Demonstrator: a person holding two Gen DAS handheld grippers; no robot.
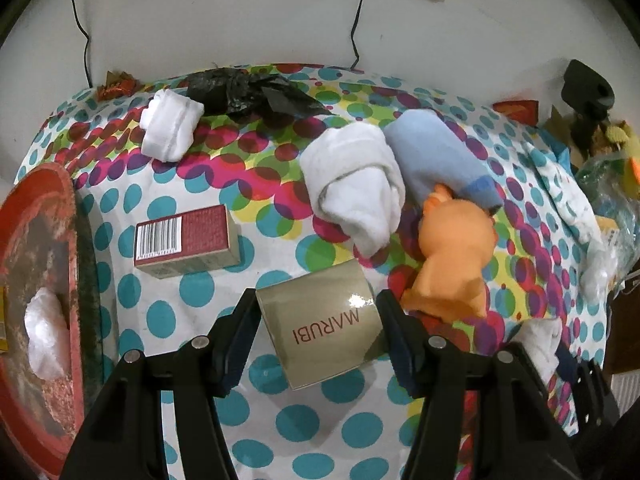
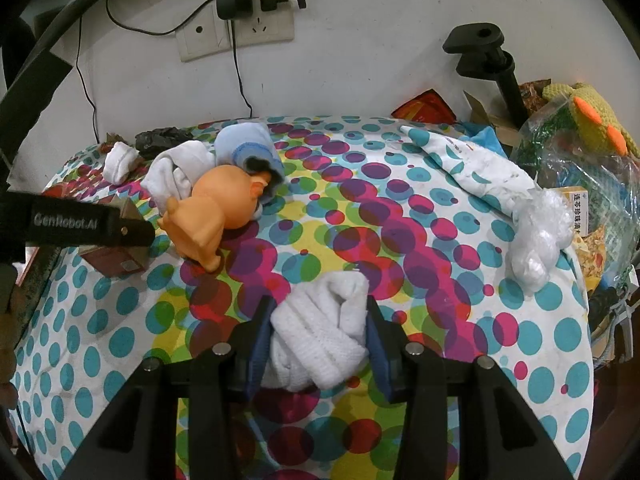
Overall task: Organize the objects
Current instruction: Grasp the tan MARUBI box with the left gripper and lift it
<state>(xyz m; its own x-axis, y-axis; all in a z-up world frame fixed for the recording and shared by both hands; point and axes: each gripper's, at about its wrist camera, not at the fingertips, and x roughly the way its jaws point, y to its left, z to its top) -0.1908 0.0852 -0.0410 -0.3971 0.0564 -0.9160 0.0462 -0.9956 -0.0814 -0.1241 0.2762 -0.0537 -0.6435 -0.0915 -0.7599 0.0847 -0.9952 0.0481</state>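
In the left wrist view my left gripper (image 1: 318, 304) is shut on a beige box printed MARUBI (image 1: 324, 332), one pad against each of its sides, on the dotted tablecloth (image 1: 192, 292). An orange toy figure (image 1: 452, 260) lies on its side just right of the box. A white sock roll (image 1: 356, 184) and a blue sock roll (image 1: 440, 160) lie behind it. A red box with a barcode (image 1: 182, 242) rests to the left. In the right wrist view my right gripper (image 2: 318, 312) is shut on a white rolled sock (image 2: 316, 344) near the table's front.
A red tray (image 1: 40, 240) with white stuffing sits at the left edge. Another white sock roll (image 1: 170, 130) and a black bag (image 1: 248, 94) lie by the wall. Crumpled plastic (image 2: 540, 236), a folded cloth (image 2: 472, 168), a knitted toy (image 2: 592, 120) and a black clamp stand (image 2: 492, 64) crowd the right.
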